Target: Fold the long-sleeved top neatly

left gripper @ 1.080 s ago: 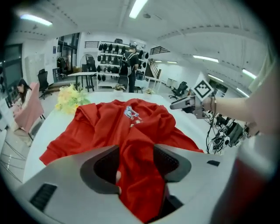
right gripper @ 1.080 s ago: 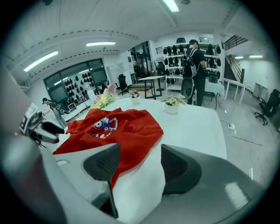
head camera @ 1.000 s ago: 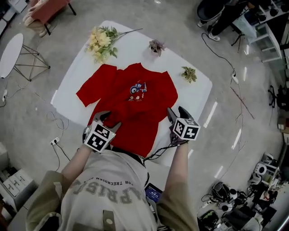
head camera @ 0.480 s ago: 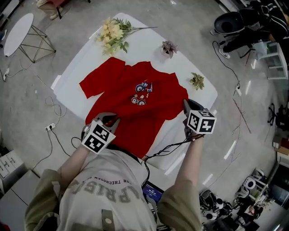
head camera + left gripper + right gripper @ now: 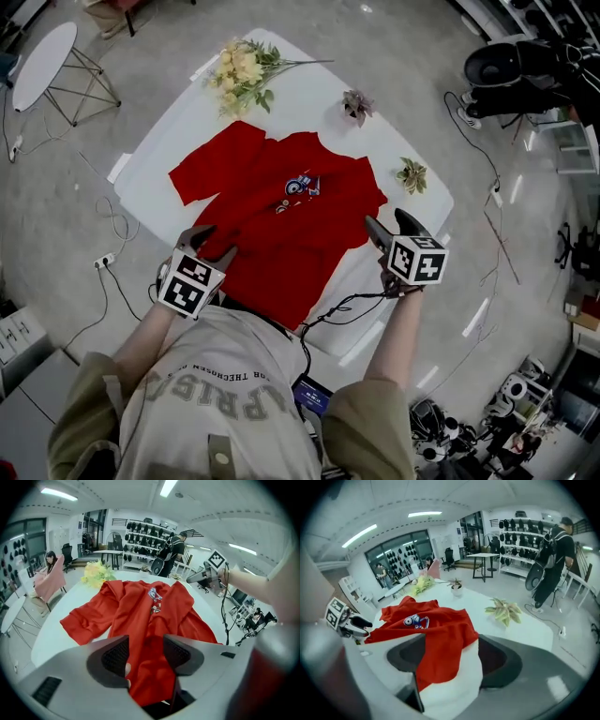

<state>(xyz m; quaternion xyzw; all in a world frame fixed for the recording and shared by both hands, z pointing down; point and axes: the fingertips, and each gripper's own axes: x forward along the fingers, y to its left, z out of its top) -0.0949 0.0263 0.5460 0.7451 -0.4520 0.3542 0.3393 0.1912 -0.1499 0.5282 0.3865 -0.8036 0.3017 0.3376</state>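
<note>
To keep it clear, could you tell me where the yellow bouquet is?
In the head view, the yellow bouquet lies at the far left corner of the table, beyond the red top.

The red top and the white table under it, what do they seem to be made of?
Red top: soft knit cloth, probably cotton jersey, matte; it lies in loose folds and shows no shine.
Table: a hard, smooth white surface, perhaps laminate or painted board; flat with a faint sheen, the exact material stays open.
</note>
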